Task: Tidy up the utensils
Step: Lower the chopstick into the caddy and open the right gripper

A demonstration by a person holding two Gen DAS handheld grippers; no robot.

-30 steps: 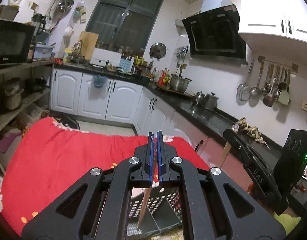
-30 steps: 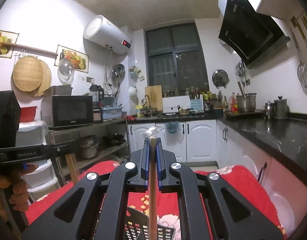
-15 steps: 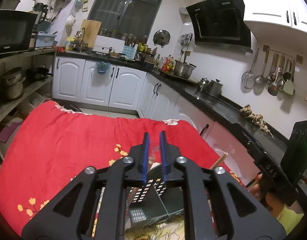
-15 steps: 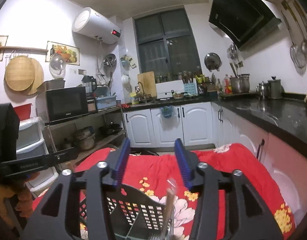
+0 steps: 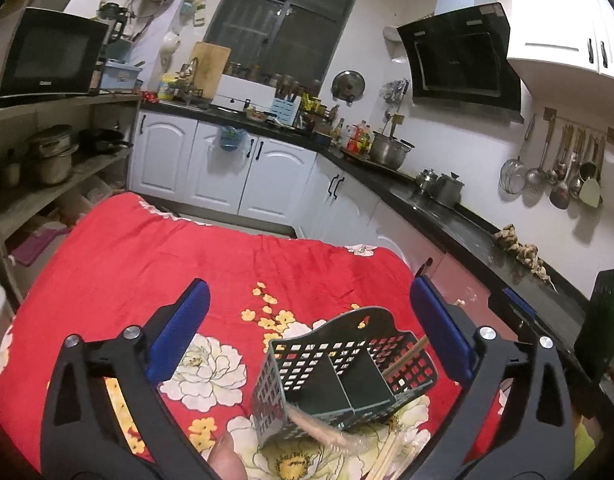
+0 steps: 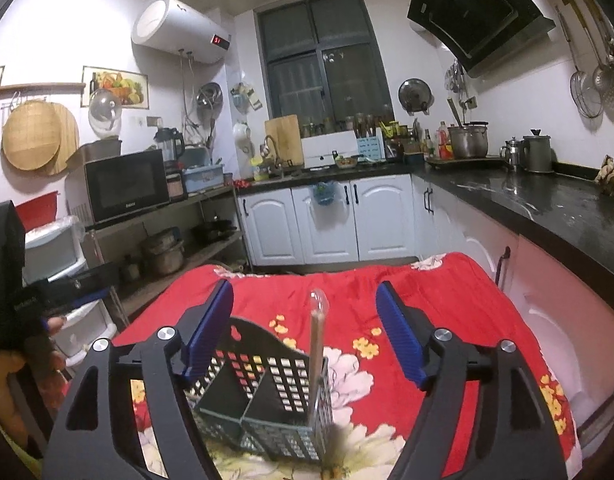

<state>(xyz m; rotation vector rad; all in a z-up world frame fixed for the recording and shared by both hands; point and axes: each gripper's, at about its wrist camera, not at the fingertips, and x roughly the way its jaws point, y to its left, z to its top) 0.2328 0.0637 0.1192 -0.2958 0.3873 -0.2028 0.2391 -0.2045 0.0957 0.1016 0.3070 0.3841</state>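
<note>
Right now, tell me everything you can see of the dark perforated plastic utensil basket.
The dark perforated plastic utensil basket stands upright on the red floral cloth. Its walls are a grid of square holes, the back wall rises to a curved peak with a hanging hole, and a solid divider splits it into compartments. A wrapped wooden utensil stands in the right compartment, leaning on the rim. Both grippers' jaws are open, touching nothing.

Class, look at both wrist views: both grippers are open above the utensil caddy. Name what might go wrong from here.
1. The wrapped chopsticks lean against the rim of the black caddy; they might tip out.
2. The caddy stands on a soft red floral cloth, so a nudge from the left gripper or right gripper may topple it.
3. Loose chopsticks beside the caddy may get knocked.
</note>
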